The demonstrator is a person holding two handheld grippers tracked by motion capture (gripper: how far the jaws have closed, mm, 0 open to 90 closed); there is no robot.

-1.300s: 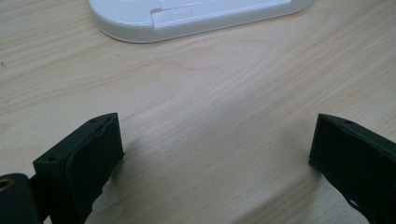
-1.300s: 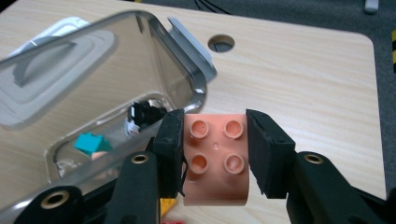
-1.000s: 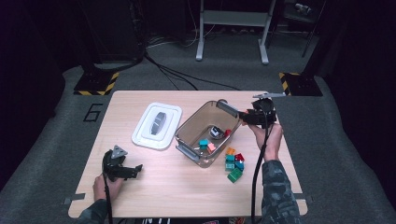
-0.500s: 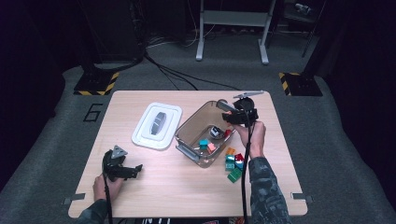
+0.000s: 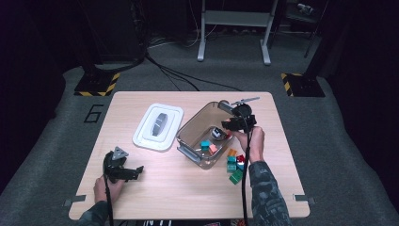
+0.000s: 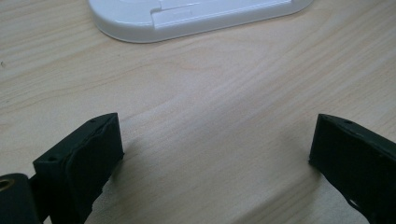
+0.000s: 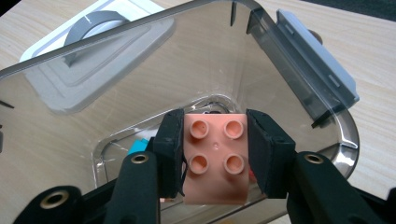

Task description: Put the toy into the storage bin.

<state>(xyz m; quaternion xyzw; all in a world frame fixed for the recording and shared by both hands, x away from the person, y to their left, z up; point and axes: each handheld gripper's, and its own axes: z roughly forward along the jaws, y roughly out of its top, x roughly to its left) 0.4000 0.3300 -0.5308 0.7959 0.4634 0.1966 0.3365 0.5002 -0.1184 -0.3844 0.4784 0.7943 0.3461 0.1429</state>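
- Since a second ago the right gripper [image 7: 215,154] has swung in from the far right corner and down over the clear bin [image 5: 190,129], its jaws pinching a pink four-stud brick [image 7: 215,158] just above the bin's floor.
- Let go from this height, the brick could bounce onto the bricks already in the bin [image 5: 207,147] or tip on edge.
- A jaw might clip the bin's right rim on the way out and shove the bin toward the loose bricks [image 5: 235,165] just right of it.
- Left of the bin lies the white lid [image 5: 157,126]; well left, the left gripper [image 5: 126,173] rests on the table [image 5: 188,197], jaws spread wide, holding nothing — no help if the bin slides.
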